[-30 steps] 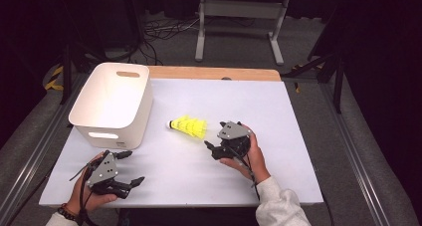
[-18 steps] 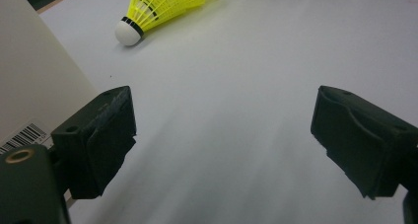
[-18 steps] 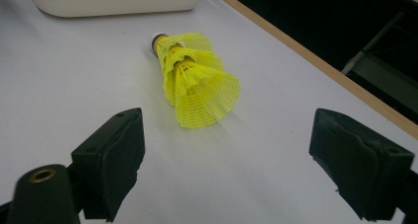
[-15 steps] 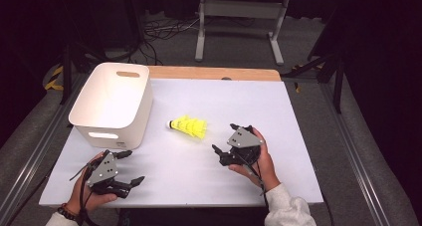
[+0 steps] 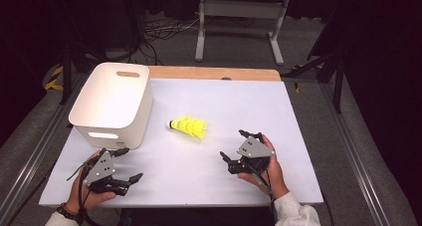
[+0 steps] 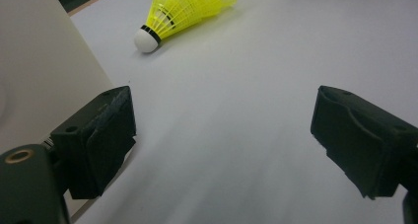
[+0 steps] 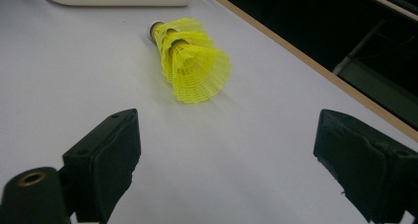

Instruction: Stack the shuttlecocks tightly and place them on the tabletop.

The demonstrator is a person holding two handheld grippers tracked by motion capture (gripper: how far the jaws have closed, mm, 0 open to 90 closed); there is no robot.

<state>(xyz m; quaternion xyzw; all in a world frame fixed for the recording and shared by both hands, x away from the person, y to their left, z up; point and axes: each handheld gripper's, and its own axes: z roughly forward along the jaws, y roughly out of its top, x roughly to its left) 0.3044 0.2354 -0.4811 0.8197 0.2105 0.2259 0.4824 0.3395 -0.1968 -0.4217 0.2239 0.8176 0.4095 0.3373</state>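
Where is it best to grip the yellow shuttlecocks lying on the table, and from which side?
Probably across the nested skirts near the narrow end behind the white cork, coming from above. The yellow shuttlecocks lie on their side, cork toward the white bin; the flared open end looks soft.

Table surroundings, seen from above.
A grey metal stand point(image 5: 239, 9) rises beyond the table's point(image 5: 249, 106) far edge; black cables point(image 5: 159, 34) lie on the grey carpet floor point(image 5: 318, 52) near the far left corner.
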